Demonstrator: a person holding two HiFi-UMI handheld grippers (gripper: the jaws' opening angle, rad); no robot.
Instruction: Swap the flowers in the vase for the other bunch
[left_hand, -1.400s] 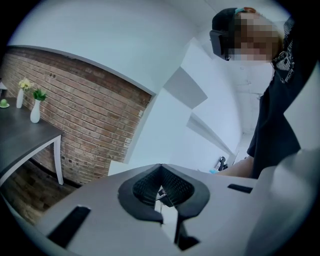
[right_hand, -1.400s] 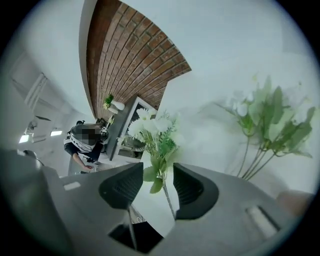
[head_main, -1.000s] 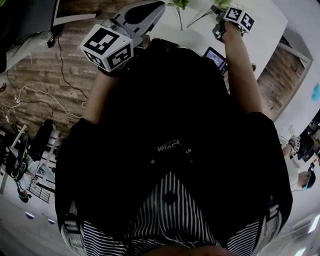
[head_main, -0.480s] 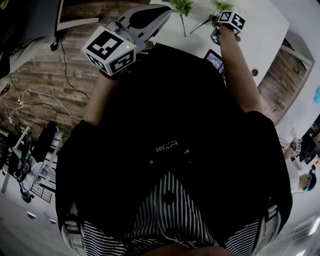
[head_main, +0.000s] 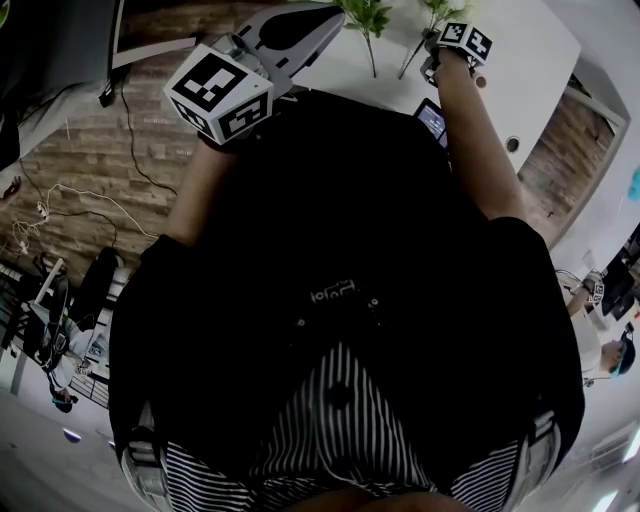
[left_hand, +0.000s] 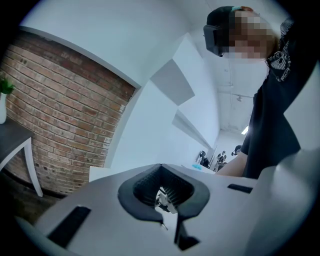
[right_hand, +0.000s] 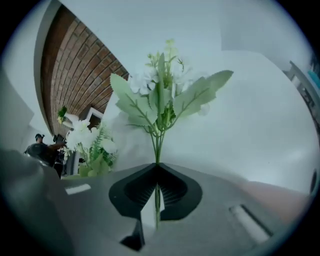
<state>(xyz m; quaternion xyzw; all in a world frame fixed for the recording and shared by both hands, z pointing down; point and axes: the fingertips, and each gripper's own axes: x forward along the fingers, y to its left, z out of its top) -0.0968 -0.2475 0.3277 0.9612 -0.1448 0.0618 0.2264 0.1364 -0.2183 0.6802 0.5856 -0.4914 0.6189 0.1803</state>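
Note:
In the right gripper view a bunch of white flowers with broad green leaves stands up from my right gripper. Its jaws have just been closing and are shut on the thin green stem. A second, blurred bunch lies to the left. The head view shows two green bunches on the white table, with the right gripper at the right-hand one. My left gripper hovers at the table's near edge, jaws together and holding nothing. No vase is visible.
A small screen device lies on the table by my right arm. A brick wall and a grey side table with a potted plant stand ahead of the left gripper. People sit in the room behind.
My right hand has shifted slightly left, closer to the right-hand bunch. The left gripper has edged a little further over the table's edge.

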